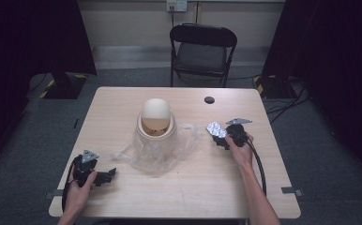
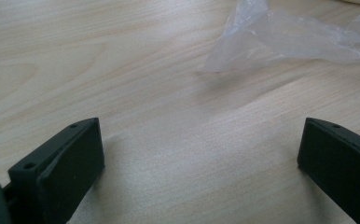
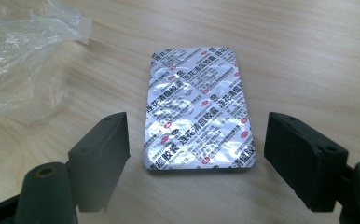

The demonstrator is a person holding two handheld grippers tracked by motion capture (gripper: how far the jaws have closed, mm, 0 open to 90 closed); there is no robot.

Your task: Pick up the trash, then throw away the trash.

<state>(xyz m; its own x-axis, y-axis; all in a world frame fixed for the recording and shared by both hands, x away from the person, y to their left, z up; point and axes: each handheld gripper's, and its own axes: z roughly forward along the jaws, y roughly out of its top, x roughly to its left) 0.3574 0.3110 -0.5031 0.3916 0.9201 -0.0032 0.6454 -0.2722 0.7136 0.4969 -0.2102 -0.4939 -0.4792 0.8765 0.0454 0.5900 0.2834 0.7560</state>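
Pickup of the blister pack is not yet done: it lies flat on the tabletop, between the parted jaws of the right gripper, untouched. Left gripper is held open, away from the plastic bag.

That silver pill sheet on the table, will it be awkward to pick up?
Probably a little. The pill sheet lies flat on the table, so the right claw, open with one jaw at each side of it, has only thin edges to catch. Its shiny foil looks slippery. It seems light and may flex rather than stay rigid.
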